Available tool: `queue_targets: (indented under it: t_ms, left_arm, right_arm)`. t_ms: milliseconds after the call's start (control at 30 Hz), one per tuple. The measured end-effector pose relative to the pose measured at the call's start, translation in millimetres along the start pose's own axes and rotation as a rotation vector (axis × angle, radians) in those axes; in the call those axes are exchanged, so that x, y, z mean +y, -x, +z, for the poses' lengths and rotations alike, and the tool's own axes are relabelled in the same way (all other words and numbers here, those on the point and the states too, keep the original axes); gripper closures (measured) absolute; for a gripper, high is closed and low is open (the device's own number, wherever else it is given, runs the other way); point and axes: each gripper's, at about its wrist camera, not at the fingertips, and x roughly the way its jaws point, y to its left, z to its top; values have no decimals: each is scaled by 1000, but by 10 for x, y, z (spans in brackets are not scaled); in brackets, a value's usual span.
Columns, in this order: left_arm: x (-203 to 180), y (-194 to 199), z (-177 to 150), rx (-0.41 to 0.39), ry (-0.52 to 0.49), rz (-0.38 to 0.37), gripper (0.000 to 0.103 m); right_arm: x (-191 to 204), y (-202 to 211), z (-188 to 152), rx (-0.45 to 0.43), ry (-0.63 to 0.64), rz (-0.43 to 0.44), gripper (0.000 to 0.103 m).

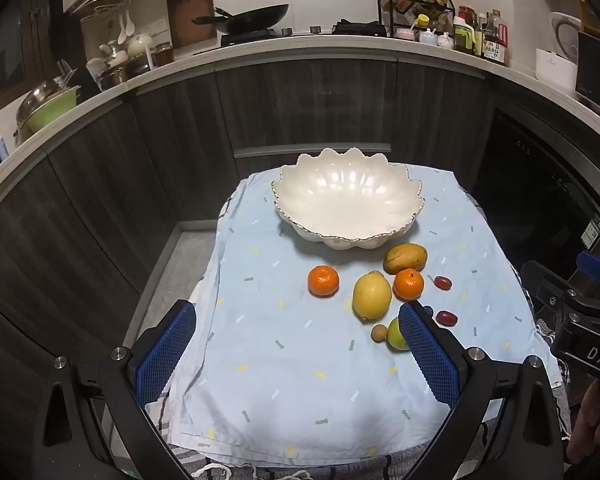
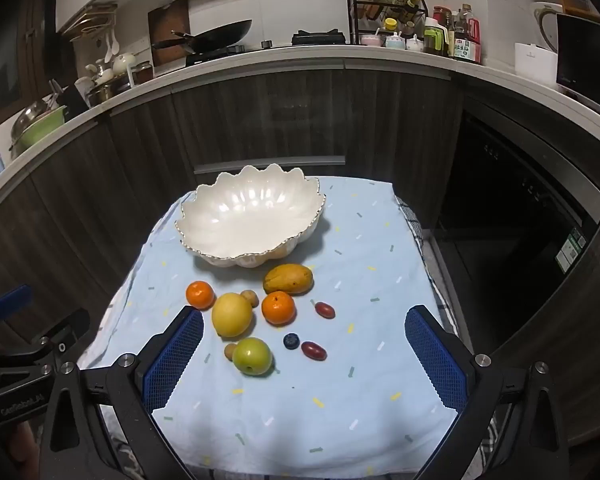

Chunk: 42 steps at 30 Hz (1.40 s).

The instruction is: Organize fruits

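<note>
Blue-padded fingers (image 1: 164,354) of the left gripper (image 1: 296,354) fill the bottom of its view, spread as wide as they go with only the pale blue cloth (image 1: 284,392) between them; nothing is held. Likewise the right gripper (image 2: 306,356) stands fully open and empty at the bottom of its own view, hovering over the cloth (image 2: 300,420) and angled down toward the fruit.

Just beyond the right gripper, at frame centre, lies a green apple (image 2: 253,356) with a small brown fruit (image 2: 230,351) touching its left side. To the right of it sit a blueberry (image 2: 291,340) and a red grape (image 2: 313,350) close together. Further up come a lemon (image 2: 232,315), an orange (image 2: 278,307) and a second red grape (image 2: 325,309); a second orange (image 2: 200,294) lies left of the lemon, and another small brown fruit (image 2: 250,298) pokes out behind it. Above these a mango (image 2: 288,278) rests just beside the base of a white scalloped bowl (image 2: 204,220), which holds no fruit.

Across the top of both frames runs a kitchen counter (image 2: 380,58) with a black pan (image 2: 212,36) and a rack of bottles (image 2: 388,12)
</note>
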Motion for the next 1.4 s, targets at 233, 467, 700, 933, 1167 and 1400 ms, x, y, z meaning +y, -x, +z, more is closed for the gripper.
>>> queue_targets:
  t_ms: [233,467,700,933,1167,1400]
  left_arm:
    - [45,-9,-42,3,-4,12,0]
    - [47,-22,-37,8,-2,13,0]
    - [60,-4,-24,10,-1,17,0]
    - [27,0,-32,8,-7,22,0]
    - [5,12,-43,4,-14,25,0]
    - [4,17,-42,3,-15,31,0]
  right_arm:
    - [3,10,4,1,4,-4,1]
    - [8,19,-5,-2,5,-4,1]
    - [0,25,-16,-2,3,-6,1]
    - [0,27,-13,-1,3,-5,1]
    - [-39,34,-2,-1,-2,-10,1]
    - [-31,38,-4,-3,-2,-11,1]
